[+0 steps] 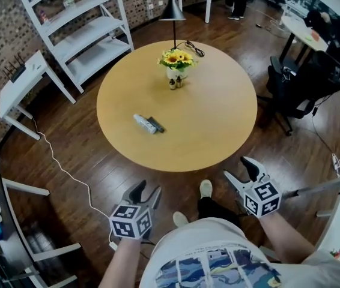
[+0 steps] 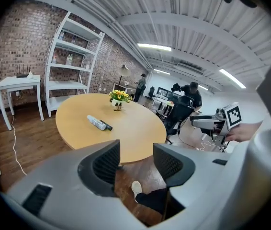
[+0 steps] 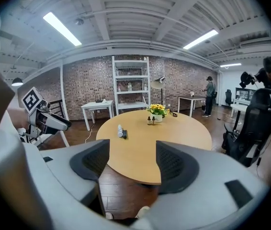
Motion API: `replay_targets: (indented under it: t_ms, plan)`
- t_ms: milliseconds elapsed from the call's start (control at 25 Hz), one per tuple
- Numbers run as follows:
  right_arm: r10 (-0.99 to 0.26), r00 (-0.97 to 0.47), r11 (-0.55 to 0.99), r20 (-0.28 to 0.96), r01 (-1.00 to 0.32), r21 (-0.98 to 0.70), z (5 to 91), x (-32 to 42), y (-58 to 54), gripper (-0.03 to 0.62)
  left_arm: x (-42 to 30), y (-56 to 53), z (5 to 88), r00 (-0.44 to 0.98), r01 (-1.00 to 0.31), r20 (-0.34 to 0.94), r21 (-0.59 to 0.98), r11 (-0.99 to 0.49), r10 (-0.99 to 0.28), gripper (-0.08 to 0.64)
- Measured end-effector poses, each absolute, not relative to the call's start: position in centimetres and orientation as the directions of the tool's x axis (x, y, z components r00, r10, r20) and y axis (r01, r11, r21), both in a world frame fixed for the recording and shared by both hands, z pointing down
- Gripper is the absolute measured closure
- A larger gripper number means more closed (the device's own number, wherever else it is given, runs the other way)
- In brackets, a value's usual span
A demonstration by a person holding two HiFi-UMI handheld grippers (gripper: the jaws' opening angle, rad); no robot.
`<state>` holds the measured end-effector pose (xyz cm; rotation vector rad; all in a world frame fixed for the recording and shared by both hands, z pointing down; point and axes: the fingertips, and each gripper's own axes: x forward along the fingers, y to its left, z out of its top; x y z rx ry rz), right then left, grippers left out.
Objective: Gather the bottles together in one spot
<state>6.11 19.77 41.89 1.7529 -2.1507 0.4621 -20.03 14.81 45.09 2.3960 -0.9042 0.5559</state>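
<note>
A white bottle and a dark slim bottle lie side by side left of the middle of the round wooden table. Two small brown dropper bottles stand upright in front of the sunflower vase at the far side. Both grippers hang off the table's near edge, over the floor. My left gripper is open and empty, as is my right gripper. The lying pair also shows in the left gripper view as the white bottle, and in the right gripper view as the white bottle with the dropper bottles behind.
A black lamp and its cable stand behind the vase. A white shelf unit and a small white side table are at the far left. A black office chair sits to the table's right. A white cord runs across the floor.
</note>
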Motion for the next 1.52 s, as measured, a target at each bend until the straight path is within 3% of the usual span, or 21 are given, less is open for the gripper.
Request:
replay_targets:
  t_ms: [520,920,1120,1520]
  plan:
    - [-0.845,-0.222,0.207,0.486,-0.975,-0.085,44.5,8.6,17.7,0.268,-17.4,10.7,47.4,0.694,-0.709,0.536,0.394,-0.585,-0.48,0.344]
    - [-0.819,-0.276,0.251,0.503,-0.961,-0.119,46.0,14.4,9.5,0.268,-11.5,1.9,52.5,0.64,-0.755,0.619,0.394,-0.524,-0.455,0.344]
    - [-0.795,-0.316,0.301,0.517,-0.946,-0.115,46.2,17.6,4.4,0.268,-8.4,-4.9,58.2,0.52,-0.845,0.714,0.35,-0.404,-0.469,0.313]
    - [-0.695,-0.407,0.422,0.592,-0.898,-0.123,48.6,21.8,-3.7,0.269,-7.2,-14.4,65.5,0.237,-0.971,0.835,0.189,-0.147,-0.496,0.325]
